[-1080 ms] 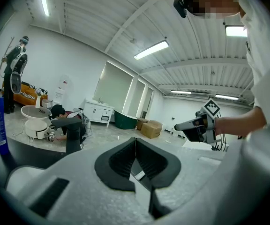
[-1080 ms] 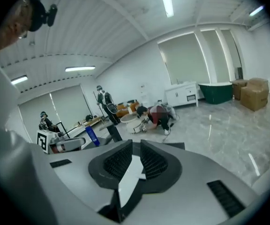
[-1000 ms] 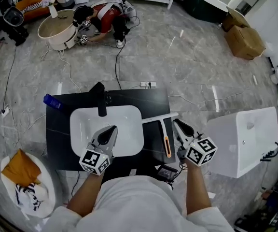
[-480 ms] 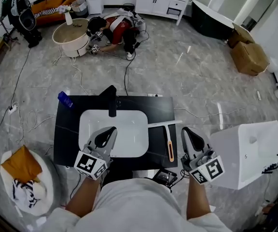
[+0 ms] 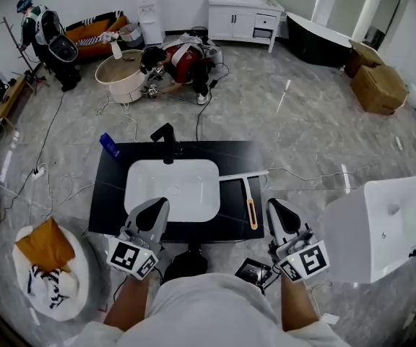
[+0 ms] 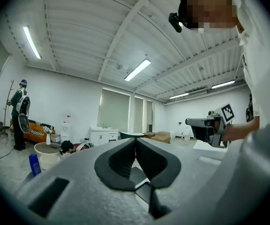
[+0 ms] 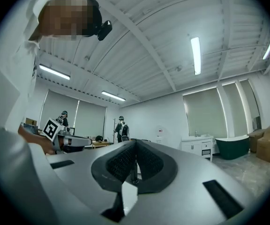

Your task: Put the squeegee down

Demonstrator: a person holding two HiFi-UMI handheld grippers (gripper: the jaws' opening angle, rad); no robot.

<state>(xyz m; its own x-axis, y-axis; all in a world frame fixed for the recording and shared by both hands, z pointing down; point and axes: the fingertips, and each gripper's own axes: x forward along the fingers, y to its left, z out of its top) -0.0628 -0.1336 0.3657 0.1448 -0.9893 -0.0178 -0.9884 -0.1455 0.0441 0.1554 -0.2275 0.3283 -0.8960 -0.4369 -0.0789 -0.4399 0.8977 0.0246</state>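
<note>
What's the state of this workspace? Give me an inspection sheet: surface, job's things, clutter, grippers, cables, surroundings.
Surface: black counter with white basin and black faucet.
Job's things: squeegee lies on the counter right of the basin, held by neither gripper.
Clutter: blue bottle at the counter's far left corner.
Grippers: left gripper and right gripper both shut, empty, at the counter's near side.
Cables: loose cables on the floor.
Surroundings: white cabinet at right; person crouching beyond.
</note>
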